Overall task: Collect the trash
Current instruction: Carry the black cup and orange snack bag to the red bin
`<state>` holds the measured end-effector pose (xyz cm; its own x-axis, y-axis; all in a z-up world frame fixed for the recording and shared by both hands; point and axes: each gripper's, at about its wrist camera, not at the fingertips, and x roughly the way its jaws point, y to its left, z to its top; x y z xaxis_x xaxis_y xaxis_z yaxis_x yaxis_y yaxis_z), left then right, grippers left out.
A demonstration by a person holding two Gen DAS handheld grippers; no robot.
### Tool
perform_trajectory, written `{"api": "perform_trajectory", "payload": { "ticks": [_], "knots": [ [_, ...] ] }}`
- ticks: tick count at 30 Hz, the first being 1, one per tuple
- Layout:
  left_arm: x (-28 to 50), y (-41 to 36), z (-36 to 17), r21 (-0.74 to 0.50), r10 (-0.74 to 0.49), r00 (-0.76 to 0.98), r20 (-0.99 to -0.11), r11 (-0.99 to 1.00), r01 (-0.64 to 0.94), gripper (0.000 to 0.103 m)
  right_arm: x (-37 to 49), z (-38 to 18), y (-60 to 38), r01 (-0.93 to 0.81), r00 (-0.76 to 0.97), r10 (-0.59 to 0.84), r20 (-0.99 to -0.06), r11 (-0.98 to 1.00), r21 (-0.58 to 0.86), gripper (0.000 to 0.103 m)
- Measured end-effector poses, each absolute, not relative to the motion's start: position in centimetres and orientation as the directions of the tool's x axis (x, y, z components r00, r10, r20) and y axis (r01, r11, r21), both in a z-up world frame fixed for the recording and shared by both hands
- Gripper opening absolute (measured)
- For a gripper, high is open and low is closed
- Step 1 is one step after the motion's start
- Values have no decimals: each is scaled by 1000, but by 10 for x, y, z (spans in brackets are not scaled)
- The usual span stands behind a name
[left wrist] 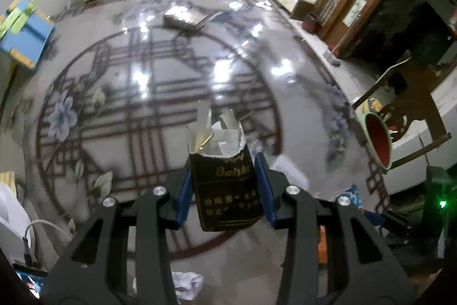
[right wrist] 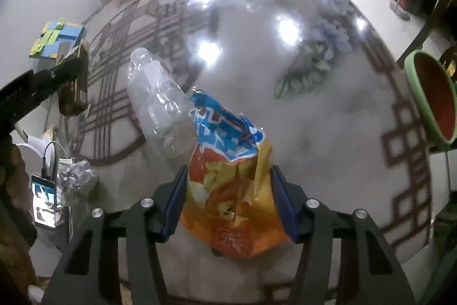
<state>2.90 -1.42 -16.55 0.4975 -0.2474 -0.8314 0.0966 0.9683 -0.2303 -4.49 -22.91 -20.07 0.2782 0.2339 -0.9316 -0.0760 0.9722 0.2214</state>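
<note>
Left tool (left wrist: 225, 190) clamped on a dark pack (left wrist: 225, 185), lifted clear of the bench (left wrist: 142, 105), frame centre. Right tool (right wrist: 230, 202) half-wide around a crisp bag (right wrist: 231, 190), pads apparently not pressing. Clear bottle (right wrist: 157, 105) lying just left of the bag, crumpled paper (right wrist: 75, 179) lower left, bin (right wrist: 431, 99) at right edge.

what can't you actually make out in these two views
- Cigarette pack, left wrist view: lower print blurred and unreadable.
- Snack bag, right wrist view: whether the right gripper pads press it is unclear.
- Bin, right wrist view: cut off by the right edge, inside unseen.
- Phone, right wrist view: screen too small to read.
</note>
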Motion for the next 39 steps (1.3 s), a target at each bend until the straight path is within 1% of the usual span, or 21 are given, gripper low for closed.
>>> {"api": "perform_trajectory", "payload": {
  "ticks": [8, 15, 22, 39],
  "knots": [
    [33, -47, -130, -200, -265, 557, -787, 964, 175, 39, -42, -149, -260, -32, 446, 216, -869, 974, 225, 55],
    [39, -78, -103, -191, -300, 591, -749, 952, 241, 39, -40, -115, -287, 18, 551, 179, -815, 974, 226, 55],
    [41, -111, -89, -168, -324, 603, -729, 939, 301, 39, -40, -104, -307, 48, 582, 169, -795, 969, 242, 55],
    [41, -162, -85, -135, -344, 588, -732, 919, 370, 39, -52, -90, -349, 104, 627, 137, -767, 961, 257, 55]
  ]
}}
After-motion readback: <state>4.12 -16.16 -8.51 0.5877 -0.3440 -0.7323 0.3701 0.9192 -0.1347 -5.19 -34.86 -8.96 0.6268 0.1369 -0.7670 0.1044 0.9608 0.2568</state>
